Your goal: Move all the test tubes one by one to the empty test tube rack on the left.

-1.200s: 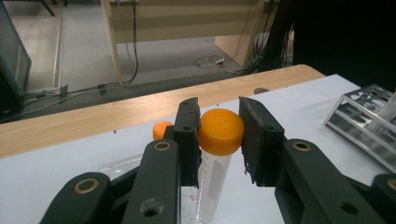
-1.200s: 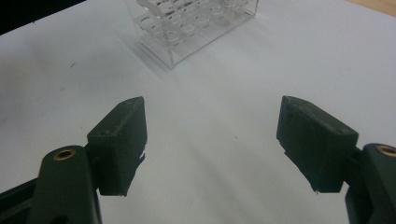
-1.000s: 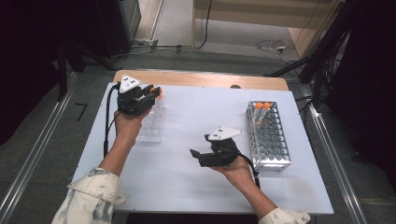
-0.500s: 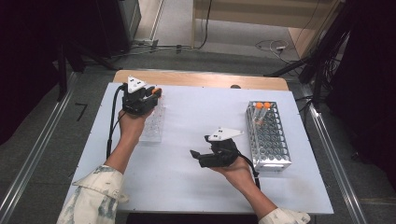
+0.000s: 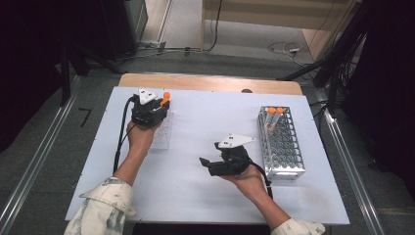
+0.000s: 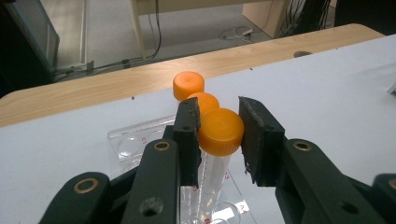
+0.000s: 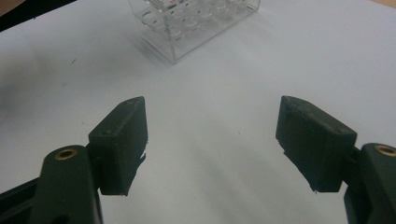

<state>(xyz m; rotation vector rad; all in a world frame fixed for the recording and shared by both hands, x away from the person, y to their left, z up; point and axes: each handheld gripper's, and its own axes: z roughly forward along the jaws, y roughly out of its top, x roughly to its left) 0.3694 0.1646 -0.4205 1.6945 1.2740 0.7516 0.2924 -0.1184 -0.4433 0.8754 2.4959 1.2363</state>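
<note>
My left gripper (image 5: 163, 102) (image 6: 219, 126) is shut on an orange-capped clear tube (image 6: 220, 131), its pads against the cap. The tube stands upright, its lower part down in the clear plastic rack (image 5: 161, 134) (image 6: 122, 144). Two more orange caps (image 6: 188, 85) stand in that rack just behind it. The held tube's cap (image 5: 166, 95) shows at the rack's far end in the high view. My right gripper (image 5: 205, 161) (image 7: 210, 135) is open with nothing between its jaws, low over the white table near the middle, pointing left toward the clear rack (image 7: 196, 23).
A metal tube rack (image 5: 283, 147) stands at the right with two orange-capped tubes (image 5: 274, 111) at its far end. The white table top (image 5: 205, 117) ends in a wooden strip (image 5: 210, 83) at the back. A cable (image 5: 120, 142) trails along the left forearm.
My left gripper has sunk a little with the tube over the clear rack's far end. The right gripper has stayed where it was.
</note>
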